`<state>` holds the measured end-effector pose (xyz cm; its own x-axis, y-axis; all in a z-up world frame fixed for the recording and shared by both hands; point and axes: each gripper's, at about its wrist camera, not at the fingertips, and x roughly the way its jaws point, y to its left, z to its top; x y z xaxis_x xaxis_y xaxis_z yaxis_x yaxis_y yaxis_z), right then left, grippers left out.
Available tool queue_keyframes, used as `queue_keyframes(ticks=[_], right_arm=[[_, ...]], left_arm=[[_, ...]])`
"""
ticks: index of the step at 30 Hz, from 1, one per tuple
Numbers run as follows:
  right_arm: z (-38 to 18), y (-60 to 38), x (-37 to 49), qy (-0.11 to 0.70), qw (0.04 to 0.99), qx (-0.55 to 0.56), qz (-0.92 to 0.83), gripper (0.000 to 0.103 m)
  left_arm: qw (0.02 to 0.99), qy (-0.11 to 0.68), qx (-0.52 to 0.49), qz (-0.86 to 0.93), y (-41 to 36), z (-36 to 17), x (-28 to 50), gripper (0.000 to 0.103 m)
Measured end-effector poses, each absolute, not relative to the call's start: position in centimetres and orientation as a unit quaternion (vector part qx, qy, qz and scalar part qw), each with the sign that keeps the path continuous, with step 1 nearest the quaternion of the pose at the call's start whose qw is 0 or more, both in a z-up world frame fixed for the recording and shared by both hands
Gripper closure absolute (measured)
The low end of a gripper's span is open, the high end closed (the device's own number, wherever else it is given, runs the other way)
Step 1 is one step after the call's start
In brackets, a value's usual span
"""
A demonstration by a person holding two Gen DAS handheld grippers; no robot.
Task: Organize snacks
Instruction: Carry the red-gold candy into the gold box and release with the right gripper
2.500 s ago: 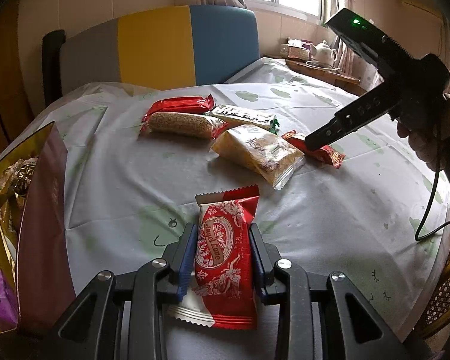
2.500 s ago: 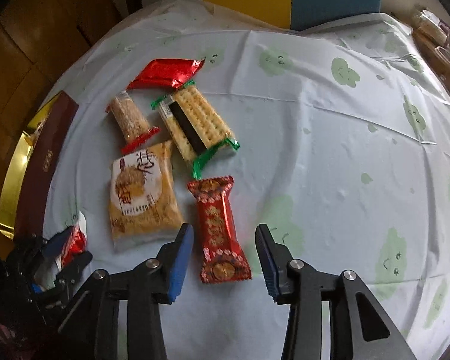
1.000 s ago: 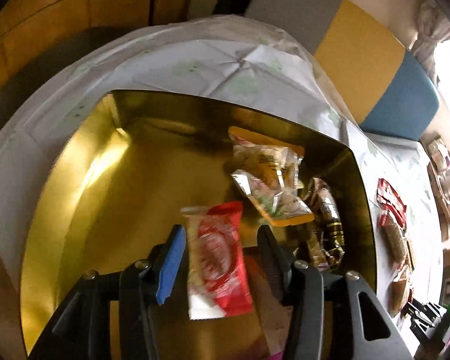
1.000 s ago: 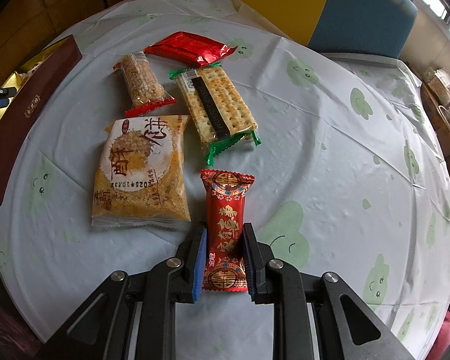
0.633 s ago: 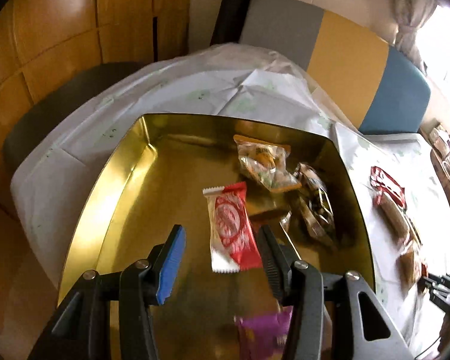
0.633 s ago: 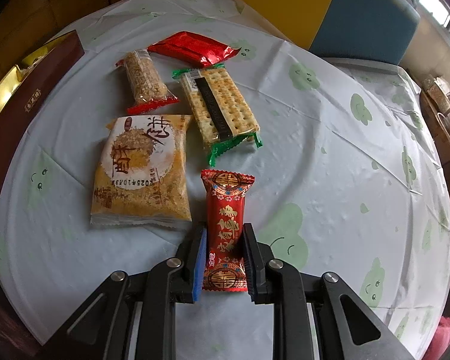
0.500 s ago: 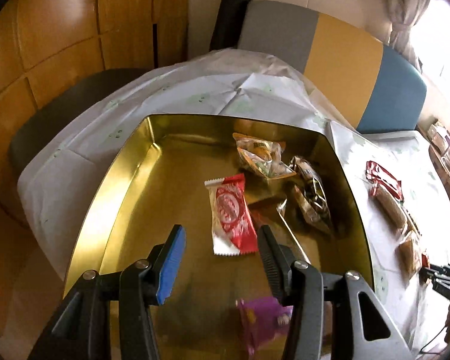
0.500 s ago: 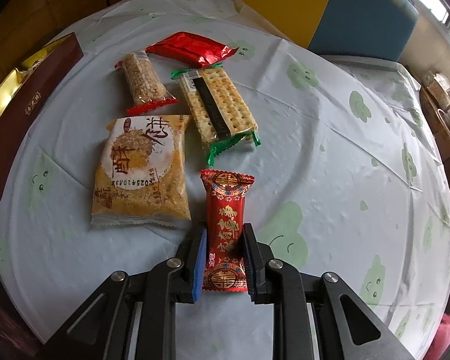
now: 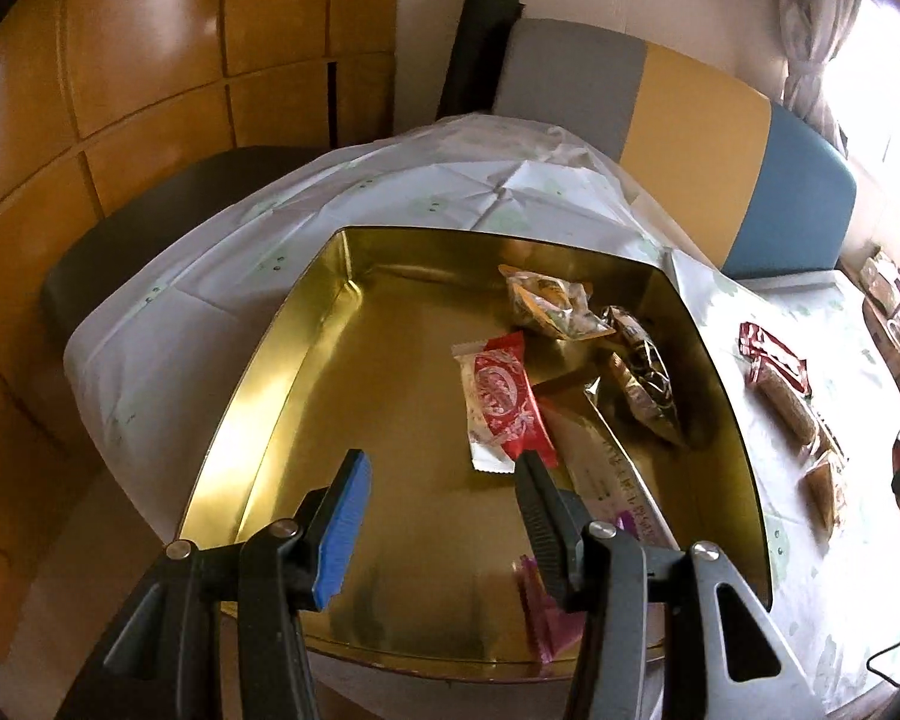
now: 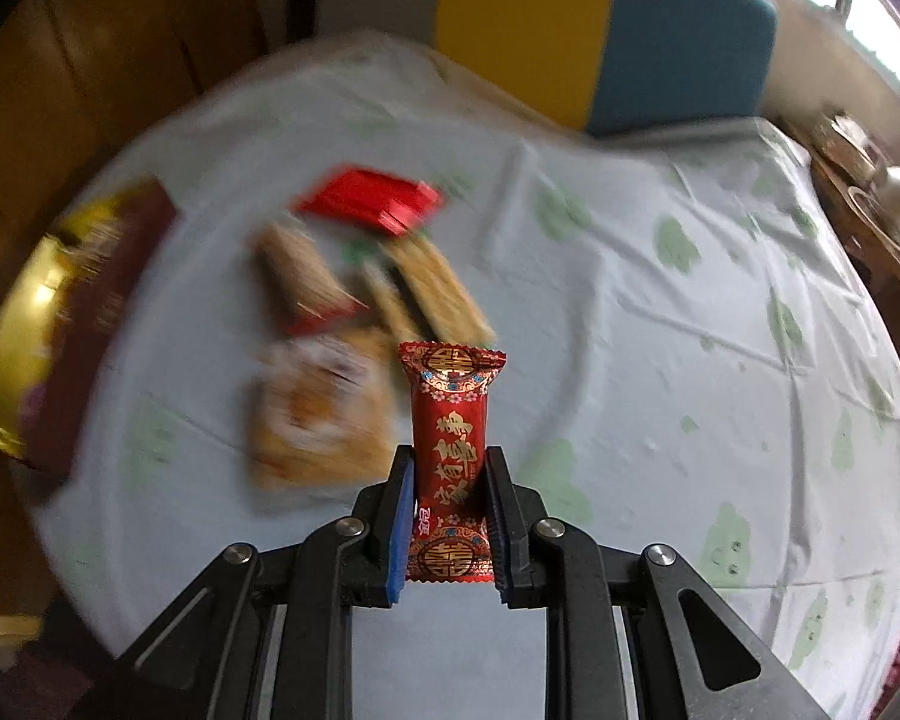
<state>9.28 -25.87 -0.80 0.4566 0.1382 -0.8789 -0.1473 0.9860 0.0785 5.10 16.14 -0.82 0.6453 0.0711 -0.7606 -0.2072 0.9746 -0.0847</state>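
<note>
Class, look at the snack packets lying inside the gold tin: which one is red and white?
The red-and-white wafer packet, lying flat near the middle of the gold tin, just ahead of the open left tongs. The others there are brown, gold, orange or purple.

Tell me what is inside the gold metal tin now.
Inside the gold metal tin lie a red-and-white wrapped snack, a clear orange-edged packet, a brown patterned packet and a purple packet, which the left hand-held gripper partly covers.
</note>
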Motion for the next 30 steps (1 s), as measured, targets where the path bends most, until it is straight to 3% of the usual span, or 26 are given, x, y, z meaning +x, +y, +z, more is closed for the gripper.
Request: queue_keyframes(ticks=[8,15,22,30], right_arm=[[4.6,-13.4,8.7,0.453,0.859,-0.005,0.238,0.081],[4.1,-3.9,8.9,0.452,0.84,-0.017,0.3,0.081],[0.5,-0.9,10.0,0.487,0.823,-0.04,0.29,0.075],[1.3,-2.6,8.9,0.462,0.837,-0.03,0.292,0.075]], left_arm=[[0.91,0.401,-0.074,0.074,16.3,-0.5,4.1,0.052],[0.91,0.402,-0.075,0.074,16.7,-0.8,3.5,0.052],[0.909,0.404,-0.077,0.071,16.8,-1.2,3.4,0.052],[0.91,0.406,-0.063,0.059,15.5,-0.8,3.6,0.052]])
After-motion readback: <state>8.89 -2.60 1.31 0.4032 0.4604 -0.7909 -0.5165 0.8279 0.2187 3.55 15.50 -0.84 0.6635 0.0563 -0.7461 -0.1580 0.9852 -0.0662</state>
